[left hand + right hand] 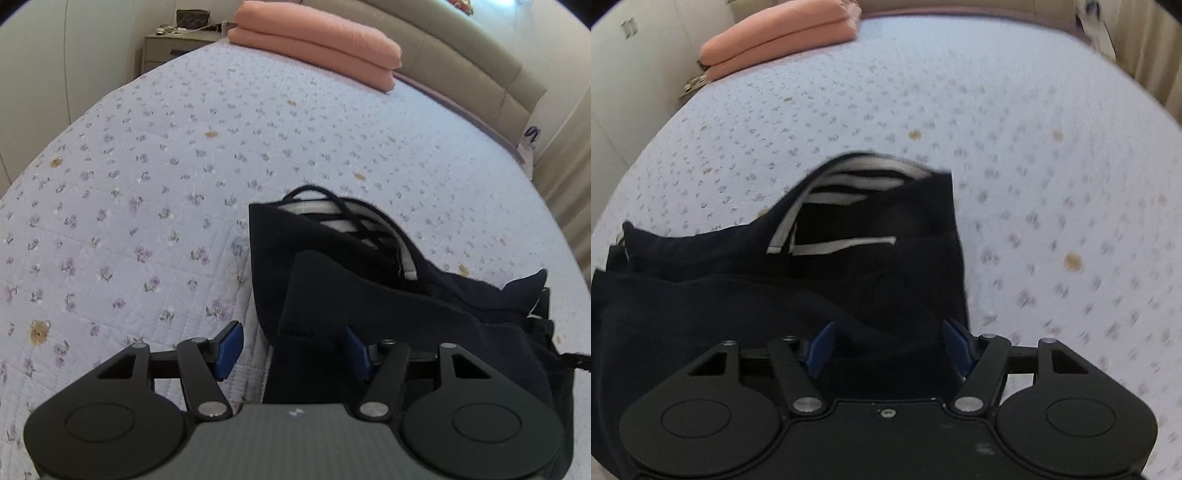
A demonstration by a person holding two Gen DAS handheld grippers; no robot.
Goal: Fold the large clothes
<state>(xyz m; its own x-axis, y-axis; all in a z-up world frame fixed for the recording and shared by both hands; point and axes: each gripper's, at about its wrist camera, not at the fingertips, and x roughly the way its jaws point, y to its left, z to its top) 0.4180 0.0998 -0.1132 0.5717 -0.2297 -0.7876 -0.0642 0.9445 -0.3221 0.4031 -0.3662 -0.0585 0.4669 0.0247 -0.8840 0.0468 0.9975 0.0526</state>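
Bed quilt (155, 192), floral, carries the navy garment (388, 295) well short of the pink pillows (317, 48). Left gripper (291, 349) and right gripper (890, 345) both spread, gripping nothing — close on both hem corners evenly, lift together toward the striped collar (857, 181).

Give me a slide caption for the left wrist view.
Open left tool over a dark garment on a floral bedspread, pink blanket behind.

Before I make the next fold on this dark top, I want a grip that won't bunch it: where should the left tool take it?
Take the dark top by its near left edge, coming from the bare quilt side. That edge lies straight and reachable between the open left tool; the neckline is bunched and layered.
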